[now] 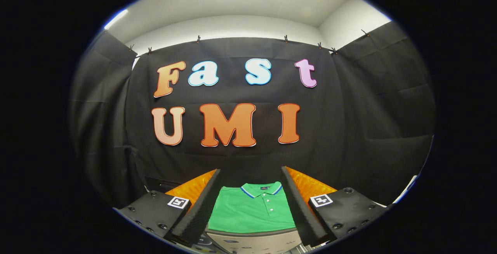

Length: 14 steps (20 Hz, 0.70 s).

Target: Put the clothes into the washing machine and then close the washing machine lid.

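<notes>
Booth wall of black cloth (pixel 369 110) behind everything. Folded green polo shirt (pixel 252 211) lies flat on a pale surface, possibly the washer top or a bench; cannot tell which. Collar points toward the wall, so the shirt's long axis runs straight ahead from the tool (pixel 251 207). Tool open, fingers (pixel 202 207) spread wide, gripping nothing. Shirt sits ahead and below, centred between them. Judgement: next move is a straight descent onto the near hem.

Black cloth wall (pixel 369 129) hangs clipped below a white ceiling (pixel 248 1).
</notes>
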Motion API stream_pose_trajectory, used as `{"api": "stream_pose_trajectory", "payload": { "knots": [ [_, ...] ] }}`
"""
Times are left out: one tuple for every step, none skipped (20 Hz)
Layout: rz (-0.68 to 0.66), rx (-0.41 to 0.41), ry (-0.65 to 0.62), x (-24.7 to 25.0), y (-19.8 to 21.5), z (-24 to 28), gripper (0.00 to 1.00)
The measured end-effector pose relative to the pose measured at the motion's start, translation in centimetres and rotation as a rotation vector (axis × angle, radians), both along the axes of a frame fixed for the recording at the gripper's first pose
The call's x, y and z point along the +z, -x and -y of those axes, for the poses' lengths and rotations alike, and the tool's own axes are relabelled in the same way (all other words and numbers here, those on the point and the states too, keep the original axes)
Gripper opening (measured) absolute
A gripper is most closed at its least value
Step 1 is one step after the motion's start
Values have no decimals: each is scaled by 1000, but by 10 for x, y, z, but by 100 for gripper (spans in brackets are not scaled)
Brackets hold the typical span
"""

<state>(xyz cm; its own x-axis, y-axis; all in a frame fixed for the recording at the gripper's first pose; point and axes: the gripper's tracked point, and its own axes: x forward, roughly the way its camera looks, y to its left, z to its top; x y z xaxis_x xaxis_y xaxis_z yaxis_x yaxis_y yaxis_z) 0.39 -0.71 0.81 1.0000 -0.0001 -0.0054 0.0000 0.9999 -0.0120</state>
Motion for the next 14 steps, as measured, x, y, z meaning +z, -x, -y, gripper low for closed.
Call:
{"api": "stream_pose_trajectory", "payload": {
  "knots": [
    [-2, -1, 1, -1, 0, 1, 98],
    [-3, 0, 3, -1, -1, 2, 98],
    [-5, 2, 4, 0, -3, 2, 98],
    [-9, 3, 7, 0, -5, 3, 98],
    [-13, 4, 12, -1, -7, 4, 98],
    [-18, 6, 17, -1, -11, 5, 98],
    [-24, 10, 20, -2, -15, 6, 98],
    [-33, 10, 22, -5, -19, 7, 98],
    [-44, 12, 20, -8, -24, 9, 98],
    [-46, 12, 18, -9, -31, 12, 98],
    [-47, 13, 13, -9, -37, 15, 98],
    [-52, 12, 9, -10, -45, 18, 98],
    [-58, 10, 9, -12, -53, 22, 98],
    [-67, 8, 6, -16, -62, 25, 98]
  ]
}}
